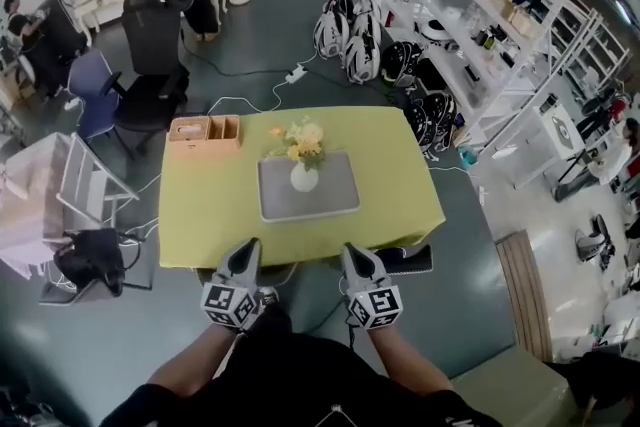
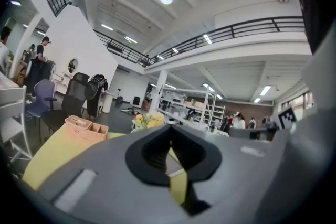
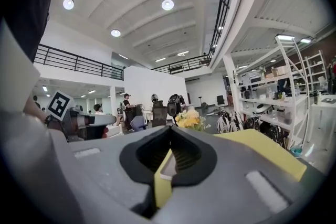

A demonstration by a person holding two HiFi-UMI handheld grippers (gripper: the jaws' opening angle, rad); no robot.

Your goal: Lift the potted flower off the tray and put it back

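**Head view.** The potted flower (image 1: pixel 304 162) stands upright in its white vase at the far middle of the grey tray (image 1: pixel 275 207). The tray lies centred on the yellow-green desk (image 1: pixel 195 215) and probably serves as a flat, marked home spot against which lifting and returning can be judged. A wooden organiser (image 1: pixel 205 131) sits at the desk's far left corner, apart from the tray.

The left gripper (image 1: pixel 243 257) and right gripper (image 1: pixel 358 257) are held side by side at the desk's near edge, both pointing roughly level toward the flower (each with its jaws clenched together on nothing). The flower lies ahead of the two grippers, between their lines of aim, and well apart from both. The lift is judged not yet begun, and the jaws would have to part first.
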